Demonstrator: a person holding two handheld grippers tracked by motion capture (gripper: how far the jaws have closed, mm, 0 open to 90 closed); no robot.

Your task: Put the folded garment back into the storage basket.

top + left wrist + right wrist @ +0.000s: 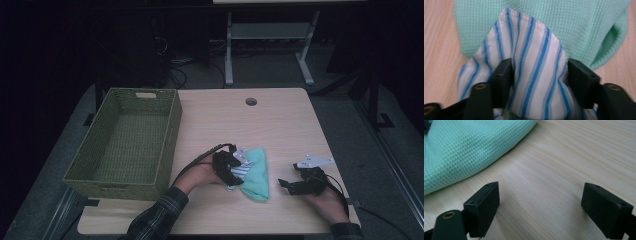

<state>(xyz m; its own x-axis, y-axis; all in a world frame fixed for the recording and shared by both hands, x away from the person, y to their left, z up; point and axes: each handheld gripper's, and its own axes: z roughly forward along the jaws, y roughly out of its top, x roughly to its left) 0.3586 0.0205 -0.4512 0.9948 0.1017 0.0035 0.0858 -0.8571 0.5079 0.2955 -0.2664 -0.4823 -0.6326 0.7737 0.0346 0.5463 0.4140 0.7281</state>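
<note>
Now blue-striped white cloth (536, 75) bunched atop mint waffle cloth (574, 22).

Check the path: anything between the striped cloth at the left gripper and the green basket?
Nothing visible. The striped cloth sits between the left gripper jaws, atop the mint cloth. The green basket lies just left, open-topped; bare table between. Only its near wall needs clearing.

A blue-striped white cloth (534, 75) is bunching up on the mint waffle-knit towel (257, 175), which is lying crumpled at the bench's six o'clock.
</note>
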